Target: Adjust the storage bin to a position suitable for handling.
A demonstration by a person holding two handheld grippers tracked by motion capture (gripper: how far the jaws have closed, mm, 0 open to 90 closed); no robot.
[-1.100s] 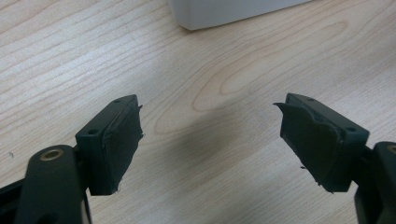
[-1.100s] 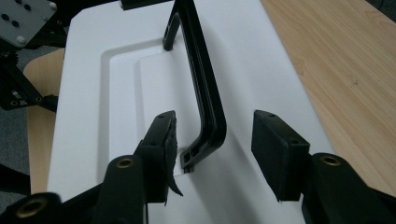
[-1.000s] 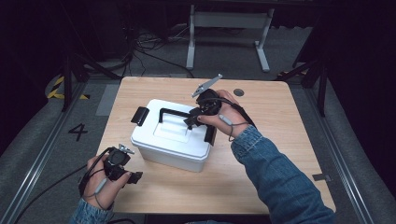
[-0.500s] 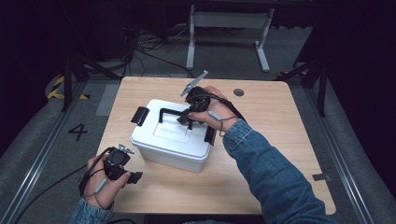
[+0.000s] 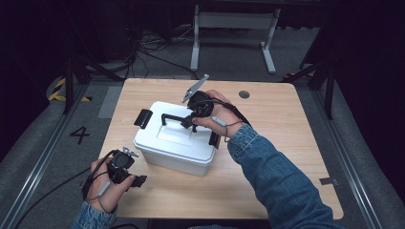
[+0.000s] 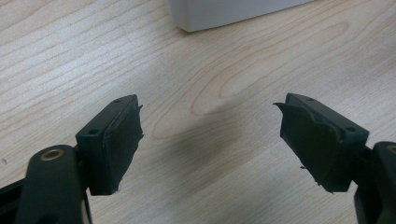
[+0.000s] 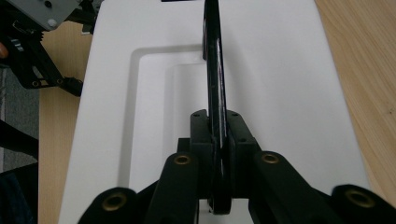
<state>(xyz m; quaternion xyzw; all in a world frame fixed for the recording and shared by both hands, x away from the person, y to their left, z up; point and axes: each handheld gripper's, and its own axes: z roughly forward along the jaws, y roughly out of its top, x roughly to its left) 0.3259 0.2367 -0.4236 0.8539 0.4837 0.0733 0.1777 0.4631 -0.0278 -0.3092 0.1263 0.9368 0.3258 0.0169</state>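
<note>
The setting was a lab or recording studio: a wooden table (image 5: 286,143) stood on grey carpet, with dark surroundings, floor cables (image 5: 143,47), hazard tape (image 5: 59,88) and a floor marking "4" (image 5: 79,134).

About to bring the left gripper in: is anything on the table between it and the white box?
Nothing visible: bare table lies between the open left gripper and the white box. The right gripper already clamps the handle.

Table (image 5: 286,143): pale wood-grain, matt. Box (image 5: 174,150) w/ lid (image 7: 261,60): smooth white plastic, slight sheen. Handle (image 7: 214,93): glossy black plastic. Left gripper (image 6: 210,140) pads (image 6: 121,140): matt black, frayed edges, prob. rubber. Sleeve (image 5: 282,186): denim cloth.
</note>
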